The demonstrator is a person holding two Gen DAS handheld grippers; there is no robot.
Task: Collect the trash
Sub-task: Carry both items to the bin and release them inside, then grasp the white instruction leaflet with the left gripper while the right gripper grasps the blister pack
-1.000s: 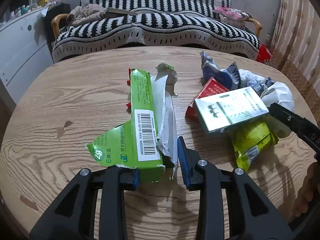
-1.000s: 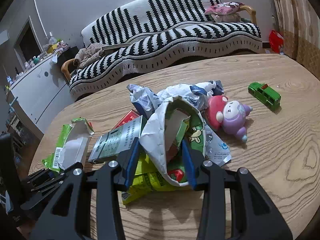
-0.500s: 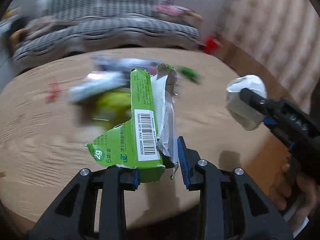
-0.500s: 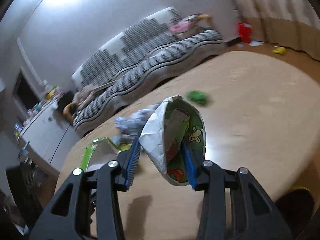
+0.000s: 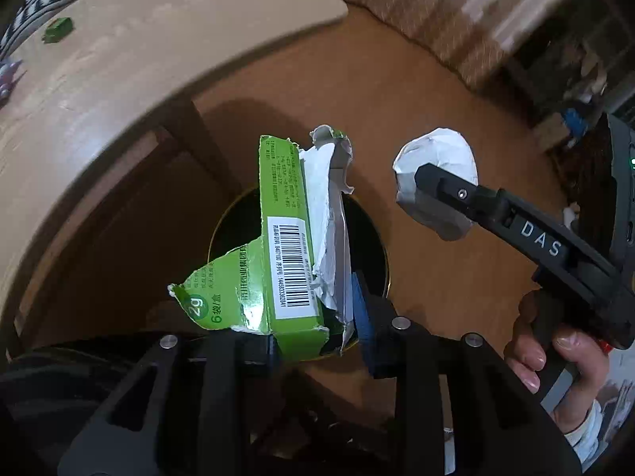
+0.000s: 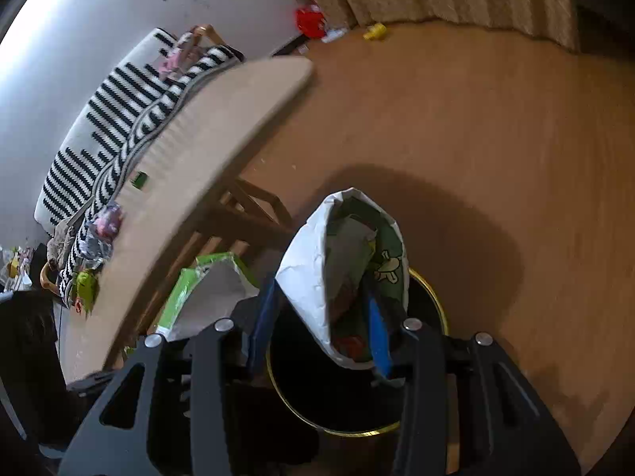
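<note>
Green torn carton (image 5: 278, 261) sits mid-frame, pinched in the left gripper (image 5: 317, 341), directly above the dark gold-rimmed bin (image 5: 381, 246) on the floor. At lower centre of the right view, the right gripper (image 6: 317, 329) clamps a crumpled white snack bag (image 6: 317, 269) over that bin (image 6: 428, 289). Best to centre both pieces over the opening before spreading the jaws, so nothing catches the rim.

one green carton (image 5: 274, 254), one white wrapper (image 6: 341, 277), one bin (image 6: 432, 305)

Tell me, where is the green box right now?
The green box is pinched in the left gripper, hanging over the trash bin on the floor beside the table.
</note>
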